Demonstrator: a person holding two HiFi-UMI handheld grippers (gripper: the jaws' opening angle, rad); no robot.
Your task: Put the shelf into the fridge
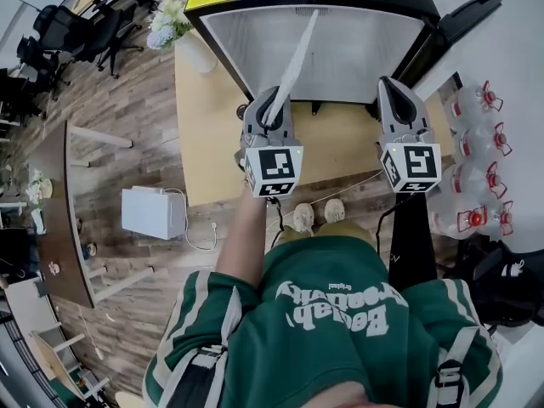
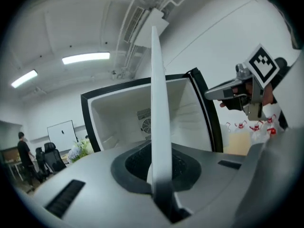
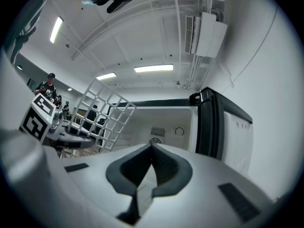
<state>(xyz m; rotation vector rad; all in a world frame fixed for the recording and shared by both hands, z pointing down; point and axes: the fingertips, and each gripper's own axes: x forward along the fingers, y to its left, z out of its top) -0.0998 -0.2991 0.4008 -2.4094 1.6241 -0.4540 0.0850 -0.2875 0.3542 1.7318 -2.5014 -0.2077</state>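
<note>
A white wire shelf (image 1: 294,65) stands edge-on in front of the open fridge (image 1: 340,49), tilted up toward its white inside. My left gripper (image 1: 274,102) is shut on the shelf's near edge. In the left gripper view the shelf (image 2: 159,103) rises as a thin white blade from between the pads of the left gripper (image 2: 159,177), with the fridge (image 2: 123,118) behind it. The right gripper view shows the shelf's grid (image 3: 102,118) at left, next to the fridge (image 3: 166,122). My right gripper (image 1: 393,89) hangs to the right, shut and holding nothing (image 3: 151,148).
The fridge sits on a light wooden table (image 1: 212,143) with its door (image 1: 463,19) swung open to the right. Several red-capped water bottles (image 1: 476,168) lie at the right. A flower vase (image 1: 174,24) stands at the table's left corner. A white box (image 1: 153,212) is on the floor.
</note>
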